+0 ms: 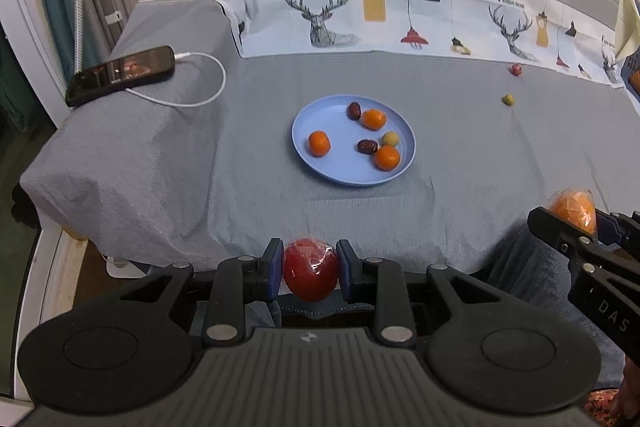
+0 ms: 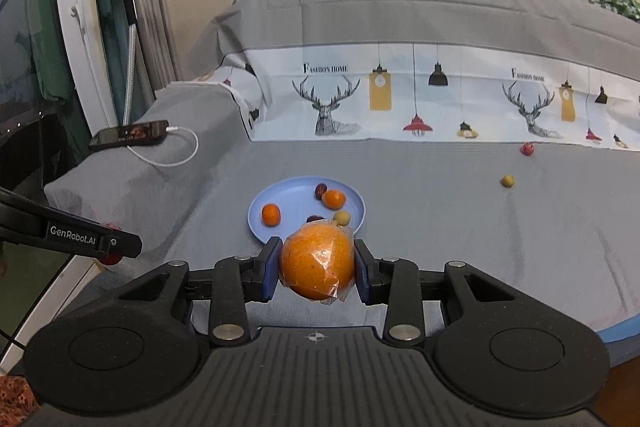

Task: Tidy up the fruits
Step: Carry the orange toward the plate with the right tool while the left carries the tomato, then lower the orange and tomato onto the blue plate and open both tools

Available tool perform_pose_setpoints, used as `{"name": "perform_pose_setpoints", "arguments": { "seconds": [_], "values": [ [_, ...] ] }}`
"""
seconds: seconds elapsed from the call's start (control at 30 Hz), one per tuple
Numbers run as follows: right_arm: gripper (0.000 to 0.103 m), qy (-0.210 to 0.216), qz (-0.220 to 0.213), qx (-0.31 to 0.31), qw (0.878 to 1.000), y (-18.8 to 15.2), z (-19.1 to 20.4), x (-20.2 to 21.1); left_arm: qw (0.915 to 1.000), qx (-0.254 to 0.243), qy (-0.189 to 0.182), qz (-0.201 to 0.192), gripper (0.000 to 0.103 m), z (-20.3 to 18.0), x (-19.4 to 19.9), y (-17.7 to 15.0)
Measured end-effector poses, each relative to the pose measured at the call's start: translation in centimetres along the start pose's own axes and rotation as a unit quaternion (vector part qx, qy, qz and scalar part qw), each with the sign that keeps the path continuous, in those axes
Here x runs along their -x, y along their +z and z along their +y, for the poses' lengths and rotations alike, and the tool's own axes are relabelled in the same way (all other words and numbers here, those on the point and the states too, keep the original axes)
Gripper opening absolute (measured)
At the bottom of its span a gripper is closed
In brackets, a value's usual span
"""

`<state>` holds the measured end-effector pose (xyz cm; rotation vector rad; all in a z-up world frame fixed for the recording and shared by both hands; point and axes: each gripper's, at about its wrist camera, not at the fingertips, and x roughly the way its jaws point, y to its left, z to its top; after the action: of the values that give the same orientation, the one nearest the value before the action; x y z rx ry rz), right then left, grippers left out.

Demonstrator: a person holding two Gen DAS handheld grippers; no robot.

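My left gripper (image 1: 310,273) is shut on a red fruit wrapped in clear film (image 1: 310,273), held near the front edge of the grey bed cover. In the right wrist view my right gripper (image 2: 317,267) is shut on a film-wrapped orange (image 2: 317,263); that orange (image 1: 573,211) also shows at the right edge of the left wrist view. Ahead lies a blue plate (image 1: 320,169) (image 2: 258,227) holding three small oranges, two dark red dates and a yellow-green fruit. Beyond it on the cover lie a small yellow-green fruit (image 1: 508,99) (image 2: 507,181) and a small red fruit (image 1: 515,69) (image 2: 527,149).
A black phone (image 1: 120,75) (image 2: 130,134) with a white cable lies on a raised, cloth-covered ledge at the left. A printed cloth with deer and lamps (image 1: 400,15) rises behind the plate. Curtains and a white frame (image 2: 76,67) stand at the far left.
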<state>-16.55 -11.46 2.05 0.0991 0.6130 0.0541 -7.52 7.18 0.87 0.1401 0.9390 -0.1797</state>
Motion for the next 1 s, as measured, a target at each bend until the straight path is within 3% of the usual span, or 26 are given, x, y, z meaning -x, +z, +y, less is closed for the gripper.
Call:
{"name": "perform_pose_setpoints", "arguments": {
  "seconds": [0.63, 1.0],
  "values": [
    [0.039, 0.003, 0.056, 0.031, 0.998, 2.3, 0.6, -8.4, 0.9992, -0.010, 0.000, 0.038, 0.031, 0.0, -8.2, 7.3],
    [0.039, 0.000, 0.067, 0.034, 0.997, 4.6, 0.0, -16.3, 0.9980, -0.023, 0.001, 0.059, 0.031, -0.9, -15.5, 12.2]
  ]
}}
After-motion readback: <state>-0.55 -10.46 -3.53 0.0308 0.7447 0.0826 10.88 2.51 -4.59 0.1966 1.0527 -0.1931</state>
